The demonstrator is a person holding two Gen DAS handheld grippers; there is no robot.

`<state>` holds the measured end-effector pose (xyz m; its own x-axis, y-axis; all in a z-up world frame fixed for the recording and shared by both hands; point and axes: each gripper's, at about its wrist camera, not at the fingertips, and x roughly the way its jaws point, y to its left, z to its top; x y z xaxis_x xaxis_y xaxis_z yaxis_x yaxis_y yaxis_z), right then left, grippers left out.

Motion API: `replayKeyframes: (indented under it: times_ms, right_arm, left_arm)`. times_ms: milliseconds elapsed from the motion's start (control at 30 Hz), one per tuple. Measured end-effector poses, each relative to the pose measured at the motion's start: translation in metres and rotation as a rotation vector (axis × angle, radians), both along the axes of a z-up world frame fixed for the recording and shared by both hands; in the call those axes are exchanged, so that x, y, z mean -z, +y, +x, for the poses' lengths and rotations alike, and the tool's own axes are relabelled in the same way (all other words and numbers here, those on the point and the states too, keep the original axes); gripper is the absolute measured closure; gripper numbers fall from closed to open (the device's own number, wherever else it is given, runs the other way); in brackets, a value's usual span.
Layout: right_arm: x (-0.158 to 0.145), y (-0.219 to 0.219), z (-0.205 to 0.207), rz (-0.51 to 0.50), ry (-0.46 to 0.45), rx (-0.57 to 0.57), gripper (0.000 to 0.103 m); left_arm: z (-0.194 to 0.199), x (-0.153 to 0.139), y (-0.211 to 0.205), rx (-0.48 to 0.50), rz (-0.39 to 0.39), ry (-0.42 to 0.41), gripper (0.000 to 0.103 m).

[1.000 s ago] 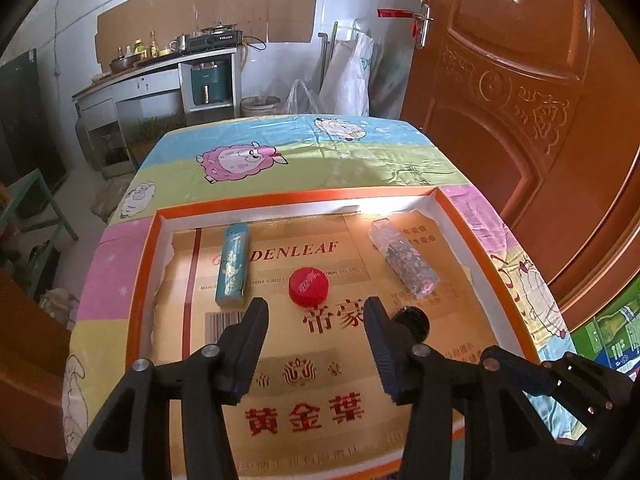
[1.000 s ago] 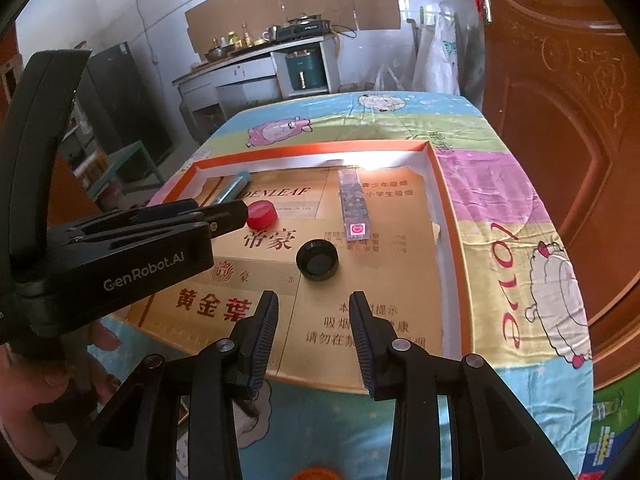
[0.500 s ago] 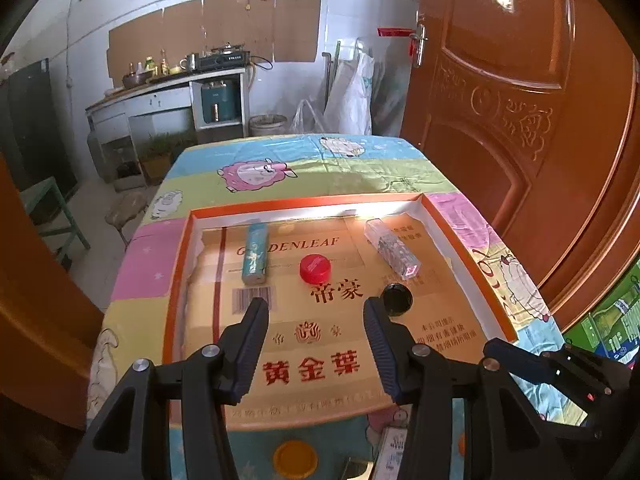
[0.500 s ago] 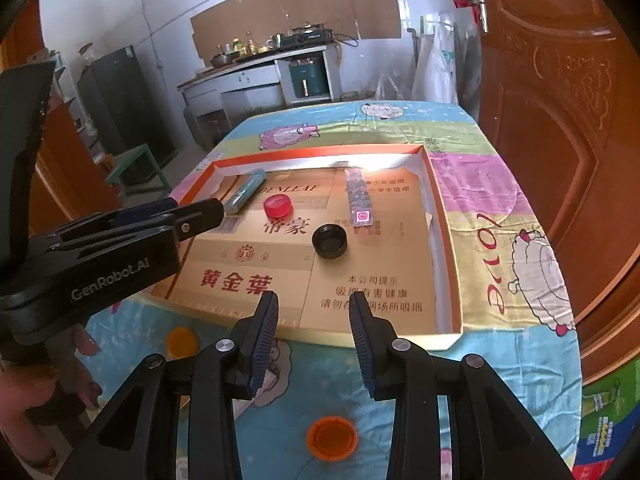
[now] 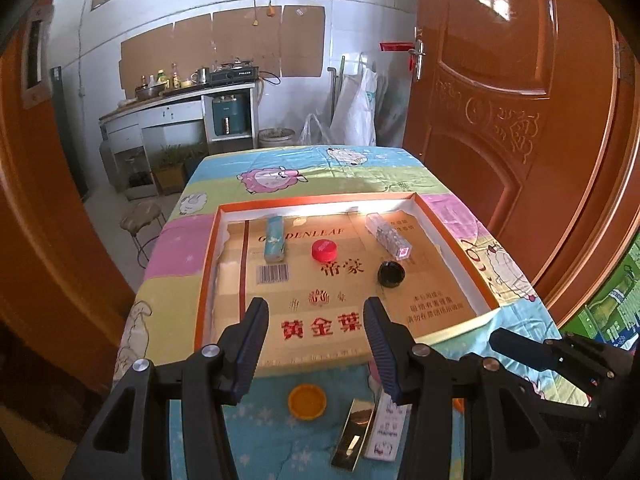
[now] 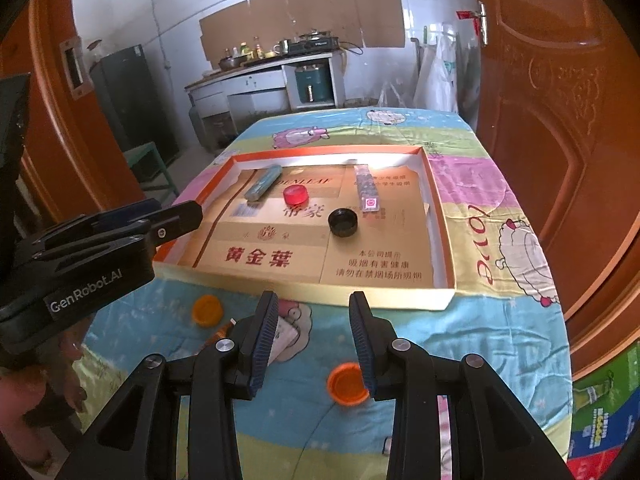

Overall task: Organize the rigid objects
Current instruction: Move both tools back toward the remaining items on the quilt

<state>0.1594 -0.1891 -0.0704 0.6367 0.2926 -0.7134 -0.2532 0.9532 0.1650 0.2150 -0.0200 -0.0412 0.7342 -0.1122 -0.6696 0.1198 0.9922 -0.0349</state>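
Observation:
An orange-rimmed cardboard tray [image 5: 212, 248] [image 6: 438, 208] lies on the table. In it lie a teal lighter [image 5: 275, 239] [image 6: 262, 182], a red cap [image 5: 324, 250] [image 6: 295, 194], a black cap [image 5: 391, 274] [image 6: 343, 222] and a clear glittery box [image 5: 387, 235] [image 6: 366, 186]. In front of the tray lie an orange cap [image 5: 307, 401] [image 6: 207, 310], a second orange cap [image 6: 346, 385], a gold lighter [image 5: 354, 434] and a white pack [image 5: 387, 426]. My left gripper [image 5: 316, 336] is open and empty above the tray's near edge. My right gripper [image 6: 314, 332] is open and empty, above the near table.
The table has a colourful cartoon cloth [image 5: 276, 178]. A brown door [image 5: 500, 100] stands close on the right. A kitchen counter [image 5: 180, 108] stands at the back. A stool [image 5: 142, 216] is on the floor to the left.
Both grippers have pulled back and up from the tray. The loose items in front of the tray have come into view. Both stay open.

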Motion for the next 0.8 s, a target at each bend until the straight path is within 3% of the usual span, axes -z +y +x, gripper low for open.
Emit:
replayKeyframes:
  times_ms: [567,800]
  right_arm:
    - [0.000,0.002,-0.046,-0.034,-0.015,-0.011,0.065]
    - [0.012,-0.008,-0.061,-0.028,0.013,0.015,0.065]
  left_arm:
    - [-0.055,0.005,0.018,-0.007,-0.031,-0.009,0.054]
    - [-0.083,0.024,0.010,0.054,-0.047,0.015,0.054]
